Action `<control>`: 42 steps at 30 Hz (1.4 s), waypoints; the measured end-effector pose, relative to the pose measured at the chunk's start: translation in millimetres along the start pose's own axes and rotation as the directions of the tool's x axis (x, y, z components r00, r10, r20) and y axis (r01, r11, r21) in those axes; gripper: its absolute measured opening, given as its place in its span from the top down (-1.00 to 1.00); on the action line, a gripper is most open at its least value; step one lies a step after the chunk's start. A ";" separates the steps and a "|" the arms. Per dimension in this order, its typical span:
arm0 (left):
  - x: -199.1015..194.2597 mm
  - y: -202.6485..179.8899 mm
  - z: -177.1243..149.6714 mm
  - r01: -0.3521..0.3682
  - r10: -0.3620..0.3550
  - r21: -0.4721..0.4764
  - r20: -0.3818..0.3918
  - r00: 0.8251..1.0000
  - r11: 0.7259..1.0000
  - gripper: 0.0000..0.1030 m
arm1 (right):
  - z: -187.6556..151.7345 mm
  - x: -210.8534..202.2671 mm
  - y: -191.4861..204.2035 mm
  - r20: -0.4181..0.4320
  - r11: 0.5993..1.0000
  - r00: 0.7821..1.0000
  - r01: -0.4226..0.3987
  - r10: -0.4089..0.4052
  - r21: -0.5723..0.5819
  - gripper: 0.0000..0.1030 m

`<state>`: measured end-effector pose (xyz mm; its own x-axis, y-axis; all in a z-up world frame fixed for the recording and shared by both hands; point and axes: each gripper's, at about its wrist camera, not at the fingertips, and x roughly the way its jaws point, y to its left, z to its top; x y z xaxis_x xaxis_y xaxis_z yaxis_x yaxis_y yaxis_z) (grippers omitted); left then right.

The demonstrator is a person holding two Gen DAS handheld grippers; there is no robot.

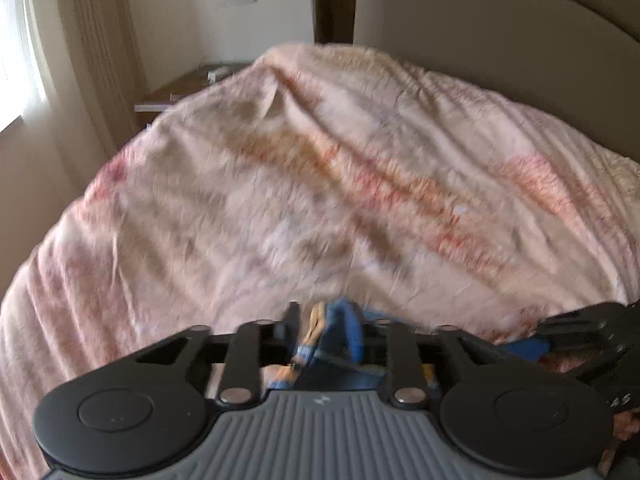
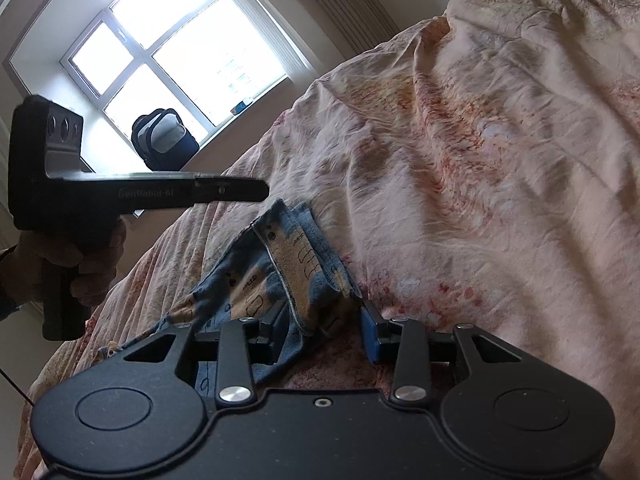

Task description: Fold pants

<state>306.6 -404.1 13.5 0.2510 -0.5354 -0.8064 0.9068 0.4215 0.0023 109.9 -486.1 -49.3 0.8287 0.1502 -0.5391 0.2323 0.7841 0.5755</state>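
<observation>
Small blue pants with a yellow and tan print [image 2: 280, 280] lie bunched on the pink bedspread [image 2: 500, 160]. In the right wrist view my right gripper [image 2: 320, 322] stands open around a raised fold of the pants, jaws apart on either side. In the left wrist view my left gripper [image 1: 330, 330] is shut on a bunch of the same blue and yellow pants [image 1: 340, 336]. The left gripper also shows in the right wrist view [image 2: 256, 190], held in a hand above the pants. The right gripper's side shows at the right edge of the left wrist view [image 1: 592, 344].
The bed's headboard [image 1: 500, 40] runs along the far side. A wooden bedside table [image 1: 188, 88] stands by the wall at the bed's far left corner. A window [image 2: 168, 52] with a dark backpack [image 2: 164, 140] on its sill lies beyond the bed's left edge.
</observation>
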 end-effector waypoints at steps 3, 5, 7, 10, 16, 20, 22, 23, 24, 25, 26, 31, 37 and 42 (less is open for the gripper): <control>9.4 0.5 -4.7 0.003 -0.003 0.001 -0.019 1.000 1.000 0.05 | -0.4 -0.4 0.8 0.000 1.000 1.000 -0.002 0.002 -0.003 0.16; 12.5 -2.6 -4.7 0.014 -0.013 0.015 -0.024 1.000 1.000 0.77 | -0.6 -0.8 0.9 0.001 1.000 1.000 -0.004 0.004 -0.002 0.16; 14.5 -9.2 -1.6 -0.002 0.004 0.052 -0.031 1.000 0.999 0.80 | -0.6 -0.8 1.4 0.001 1.000 1.000 -0.004 0.004 -0.002 0.16; 11.0 -15.0 0.6 0.015 -0.014 0.064 -0.011 1.000 0.998 0.85 | -0.5 -0.6 1.9 0.000 1.000 1.000 -0.003 0.003 -0.004 0.16; 17.6 -16.5 2.1 0.004 -0.002 0.083 -0.021 1.000 0.997 0.77 | -0.3 -0.9 1.2 0.001 1.000 1.000 -0.006 0.006 0.001 0.16; 17.9 -11.7 1.4 -0.052 0.057 0.106 -0.038 0.998 0.993 -0.36 | -0.5 -0.9 0.7 -0.001 1.000 1.000 -0.009 0.009 0.007 0.16; 16.4 -1.0 2.3 -0.006 0.008 0.057 -0.047 0.999 0.998 -0.36 | 0.1 -0.8 -0.3 -0.001 1.000 1.000 -0.011 0.011 0.013 0.17; 17.7 4.7 2.0 0.013 -0.011 0.026 -0.061 0.998 1.000 -0.36 | 0.5 -0.5 -1.2 -0.001 1.000 1.000 -0.012 0.012 0.018 0.17; 20.5 10.2 1.4 0.026 -0.026 -0.004 -0.082 0.996 1.000 -0.36 | 0.8 -0.3 -1.9 -0.001 1.000 1.000 -0.014 0.014 0.025 0.17; 25.1 15.3 -0.2 0.041 -0.045 -0.036 -0.109 0.993 0.999 -0.34 | 1.1 0.1 -2.9 0.000 0.999 1.000 -0.017 0.017 0.036 0.18; 28.8 19.4 -2.1 0.057 -0.065 -0.064 -0.125 0.990 0.996 -0.28 | 1.5 0.5 -4.5 0.000 0.999 1.000 -0.019 0.020 0.045 0.22; 37.2 28.8 -3.1 0.126 -0.161 -0.206 -0.158 0.974 0.970 0.60 | 2.2 3.0 -12.0 -0.011 0.996 1.000 -0.015 0.016 0.087 0.53; 22.1 13.3 12.6 0.067 -0.096 -0.225 -0.121 0.988 0.972 0.76 | 3.1 -7.0 -2.3 0.043 1.000 0.999 -0.008 0.006 0.029 0.73; 14.0 -1.8 29.5 0.074 -0.084 -0.183 -0.048 0.995 0.980 0.77 | 3.8 -24.6 6.5 0.143 0.999 0.989 0.033 -0.029 -0.027 0.74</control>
<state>318.5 -434.0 19.7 0.1571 -0.5332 -0.8313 0.8456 0.5074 -0.1657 93.0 -487.0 -30.1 0.8861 0.0400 -0.4619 0.2454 0.8048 0.5404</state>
